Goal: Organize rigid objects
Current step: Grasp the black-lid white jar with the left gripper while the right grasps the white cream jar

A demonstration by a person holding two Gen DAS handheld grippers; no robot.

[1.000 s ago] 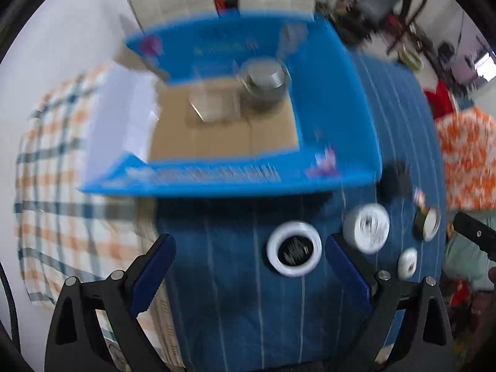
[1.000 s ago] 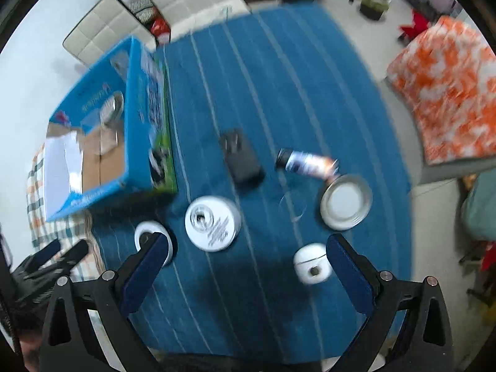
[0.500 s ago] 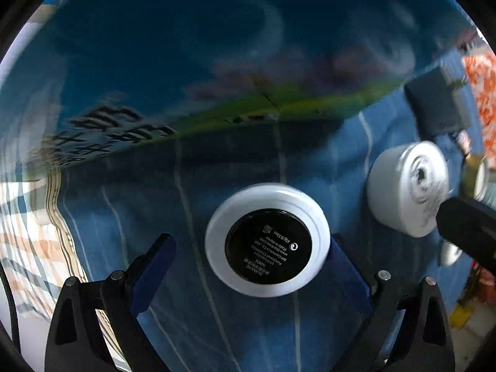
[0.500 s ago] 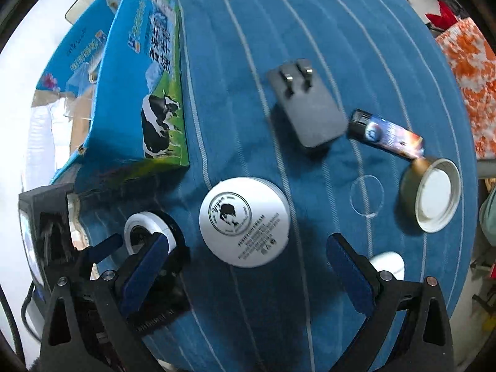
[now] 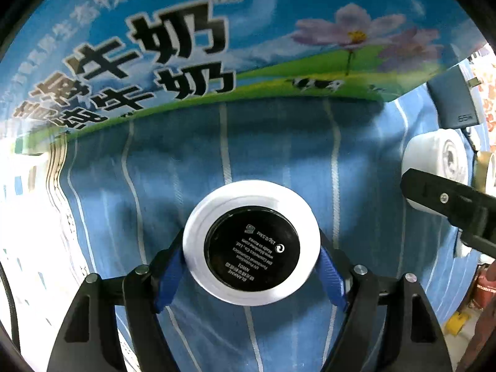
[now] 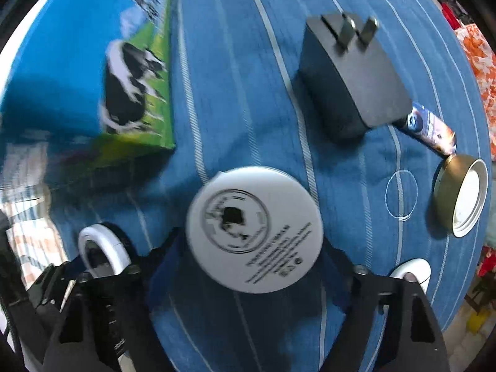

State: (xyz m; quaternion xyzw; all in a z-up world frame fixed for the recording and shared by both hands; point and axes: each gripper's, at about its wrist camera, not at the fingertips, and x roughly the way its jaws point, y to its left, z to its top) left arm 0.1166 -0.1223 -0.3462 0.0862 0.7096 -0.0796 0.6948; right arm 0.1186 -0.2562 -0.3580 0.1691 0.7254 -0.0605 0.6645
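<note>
A white round compact point(image 5: 252, 245) with a black underside lies on the blue striped cloth point(image 5: 279, 155). My left gripper point(image 5: 251, 266) points straight down over it. Its jaws are closing, and the blue pads point(image 5: 169, 274) touch the compact's rim on both sides. A white round tin point(image 6: 254, 229) with a printed lid lies to the compact's right. My right gripper point(image 6: 248, 263) is down around the tin, jaws closing, with the pads against its sides. This view is blurred. The compact point(image 6: 102, 251) shows at the lower left of the right wrist view.
A blue milk carton box point(image 5: 217, 46) stands just behind both items. On the cloth to the right lie a black plug charger point(image 6: 350, 77), a small printed tube point(image 6: 431, 127), a gold lid point(image 6: 462, 195), a clear ring point(image 6: 401, 193) and a small white piece point(image 6: 412, 271).
Both grippers have sunk toward the cloth, and their jaws have narrowed. The left jaws now flank the compact and the right jaws flank the tin.
</note>
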